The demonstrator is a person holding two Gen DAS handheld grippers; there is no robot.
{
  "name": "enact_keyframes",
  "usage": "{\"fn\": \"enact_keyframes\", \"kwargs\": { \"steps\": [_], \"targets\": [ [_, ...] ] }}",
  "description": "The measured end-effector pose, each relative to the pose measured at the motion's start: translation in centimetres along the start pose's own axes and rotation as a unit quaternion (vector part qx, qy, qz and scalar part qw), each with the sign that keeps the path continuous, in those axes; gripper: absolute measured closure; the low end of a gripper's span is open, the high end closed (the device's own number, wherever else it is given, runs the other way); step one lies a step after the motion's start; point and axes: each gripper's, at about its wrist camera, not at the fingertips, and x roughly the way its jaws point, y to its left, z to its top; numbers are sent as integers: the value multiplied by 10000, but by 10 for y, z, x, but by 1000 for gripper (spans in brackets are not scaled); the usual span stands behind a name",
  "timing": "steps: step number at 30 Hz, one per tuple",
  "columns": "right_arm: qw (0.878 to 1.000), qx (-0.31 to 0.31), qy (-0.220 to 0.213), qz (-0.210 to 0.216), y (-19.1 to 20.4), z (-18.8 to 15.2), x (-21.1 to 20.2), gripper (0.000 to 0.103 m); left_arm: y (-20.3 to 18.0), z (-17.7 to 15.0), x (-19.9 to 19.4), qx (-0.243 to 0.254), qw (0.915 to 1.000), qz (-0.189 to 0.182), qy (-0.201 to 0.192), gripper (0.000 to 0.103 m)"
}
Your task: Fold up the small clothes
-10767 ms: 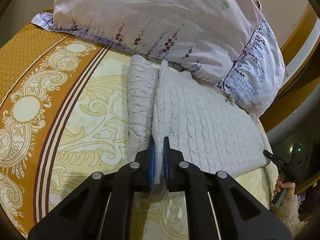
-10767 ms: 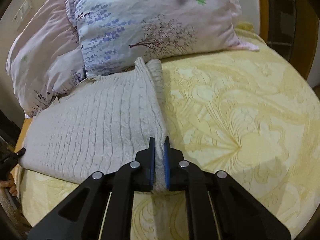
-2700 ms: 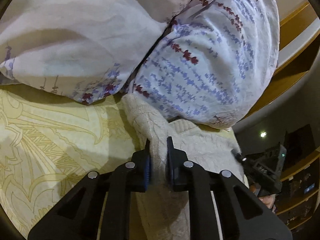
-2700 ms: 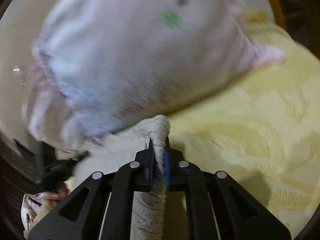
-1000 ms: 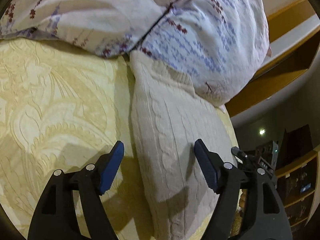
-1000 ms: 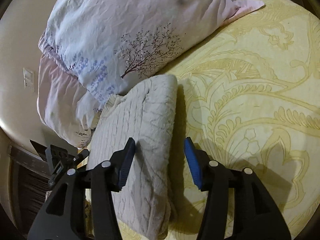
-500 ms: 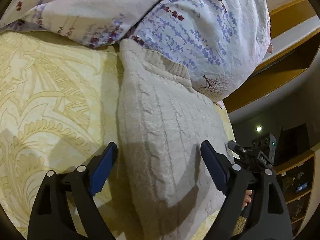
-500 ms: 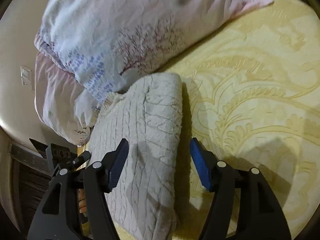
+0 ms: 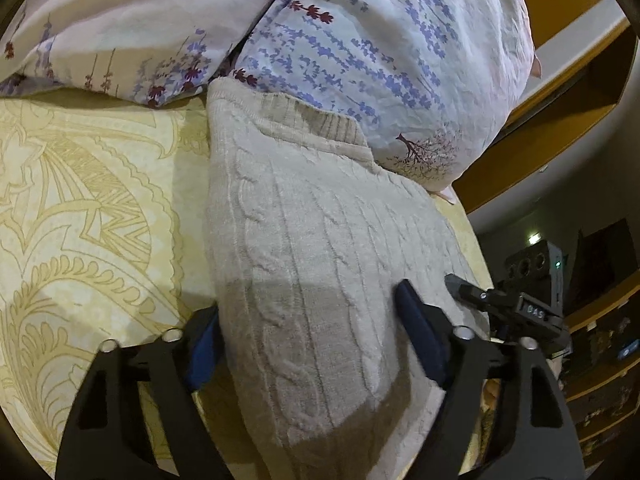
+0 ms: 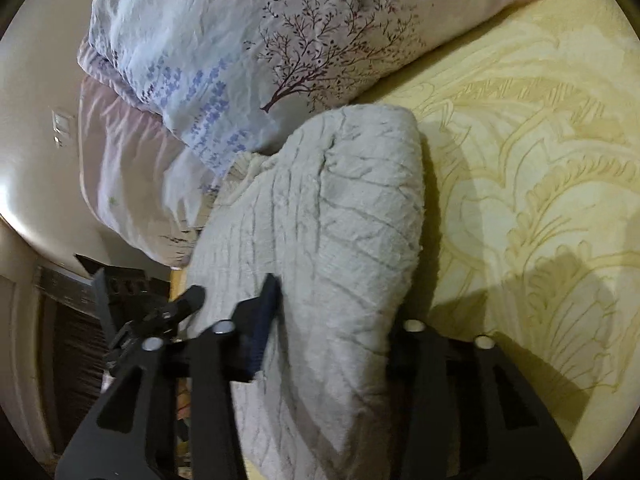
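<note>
Across the middle of both wrist views, the folded cream cable-knit sweater [image 9: 312, 248] is lying on the bed, on the yellow patterned bedspread [image 9: 88, 208], with its far end pushed up against the floral pillows [image 9: 360, 52] at the top of the frame.

Your left tool [image 9: 308, 340] is straddling the near end of the folded sweater. Its blue pads are standing wide apart, one at the lower left beside the sweater's edge and one at the lower right over the knit. Its jaws have just been closing in, with the bundle between them, and both pads are now sitting right against the fabric; whether they are truly squeezing it is hard to tell from this view. In the same view, your right tool [image 9: 472, 292] is showing at the right edge of the frame, beyond the sweater.

Your right tool [image 10: 332, 320] is working at the other side of the bundle. Its jaws have just been closing too, and the sweater's thick rolled edge [image 10: 352, 216] is bulging up between them. One blue pad is pressing into the knit at lower centre; the other finger is mostly hidden behind the fabric at the lower right. Your left tool [image 10: 168, 312] is peeking in at the lower left of this frame, just past the sweater's far edge.
</note>
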Motion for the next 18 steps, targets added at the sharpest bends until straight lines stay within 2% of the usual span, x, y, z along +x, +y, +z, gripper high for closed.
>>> {"fn": "enact_keyframes", "kwargs": {
  "steps": [2,5,10,18],
  "targets": [
    [10000,-66,-49,-10,4,-2,-2,73,3,0,-4,-11,9999,-90,-44,46],
    [9996,-212,-194,-47,19,-5,-4,75,8,-1,-17,-31,9996,-255,-70,58],
    [9977,-589,-326,42,52,-13,-5,77,10,-4,-43,80,9991,-396,-148,62],
    [9883,-1496,-227,-206,117,-47,42,78,50,-15,-115,97,9994,-28,-345,62]
  ]
}}
